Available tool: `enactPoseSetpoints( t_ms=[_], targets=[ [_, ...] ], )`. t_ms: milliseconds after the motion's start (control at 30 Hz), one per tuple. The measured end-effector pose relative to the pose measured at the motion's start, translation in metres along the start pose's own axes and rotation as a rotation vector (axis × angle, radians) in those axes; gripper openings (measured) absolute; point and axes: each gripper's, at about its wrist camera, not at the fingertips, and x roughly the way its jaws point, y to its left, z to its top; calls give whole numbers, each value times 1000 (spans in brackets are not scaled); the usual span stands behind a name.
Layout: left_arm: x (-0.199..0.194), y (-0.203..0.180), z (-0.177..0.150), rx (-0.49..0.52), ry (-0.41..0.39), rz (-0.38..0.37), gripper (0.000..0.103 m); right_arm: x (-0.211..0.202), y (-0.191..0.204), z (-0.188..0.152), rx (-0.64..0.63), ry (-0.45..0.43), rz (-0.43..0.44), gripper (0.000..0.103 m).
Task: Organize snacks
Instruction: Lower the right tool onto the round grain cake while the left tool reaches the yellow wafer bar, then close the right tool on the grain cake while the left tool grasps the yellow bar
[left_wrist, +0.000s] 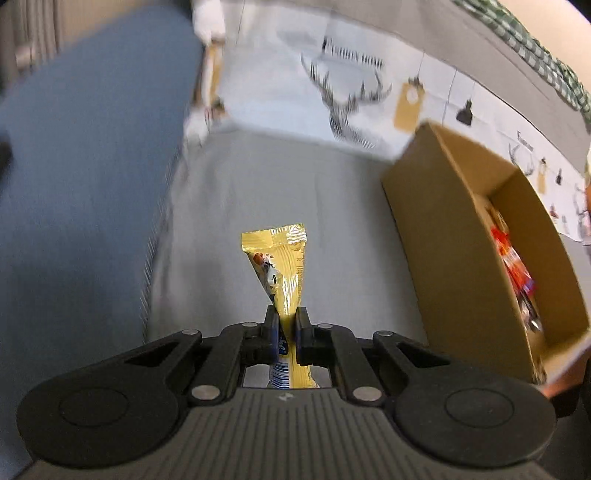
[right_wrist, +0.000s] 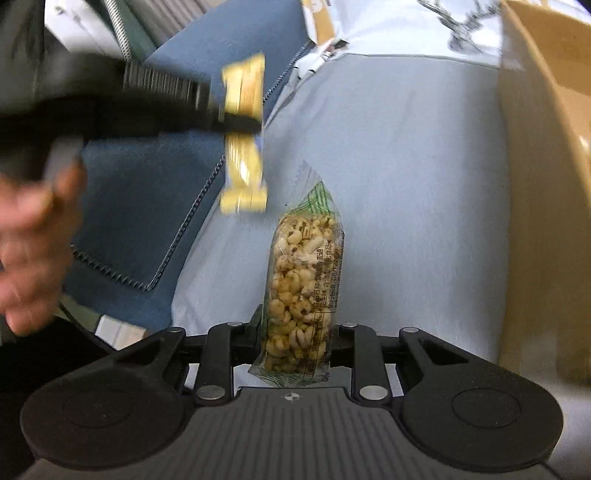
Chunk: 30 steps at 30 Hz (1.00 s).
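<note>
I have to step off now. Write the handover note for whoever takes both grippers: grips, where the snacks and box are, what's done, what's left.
Left gripper: shut on a yellow packet, held in the air over the grey cloth.
Right gripper: shut on a clear puffed-grain bar, also off the cloth.
Cardboard box: open, to the right of both grippers, with several snacks already inside.
Done: both packets picked up.
Left: carry each to the box and release; neither is over it yet.
</note>
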Motion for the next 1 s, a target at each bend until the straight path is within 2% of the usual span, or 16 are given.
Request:
enactPoseSetpoints(
  t_ms=[67,133,233,333,400,467,533,567,600,700,867,1000],
  targets=[
    [14,8,-12,-45,56,-31,8,-5,-6,-9,45,-6,16,28],
    [16,9,-18,-11,84,-9,8,-1,-12,-13,92,-8,35,28],
    [23,14,-19,-29,109,-33,9,9,-20,-14,131,-19,68,28],
    [36,14,-16,-3,147,27,9,20,-26,-9,113,-24,101,29],
    [37,15,-17,16,151,69,14,26,-26,-6,90,-36,44,35],
    [36,18,-17,10,146,74,17,27,-25,-5,73,-50,0,39],
    [34,20,-16,4,142,77,20,22,-20,-5,35,-75,-57,55],
    [33,20,-16,5,138,79,22,19,-16,-5,11,-91,-86,68],
    [32,20,-16,6,137,81,25,17,-13,-7,-11,-104,-107,75],
    [35,18,-17,19,152,102,33,17,-10,-10,-65,-114,-160,81],
    [40,16,-16,39,168,111,34,29,-5,-12,-146,-93,-268,84],
    [43,14,-17,47,178,112,36,35,-1,-15,-197,-83,-300,86]
  ],
)
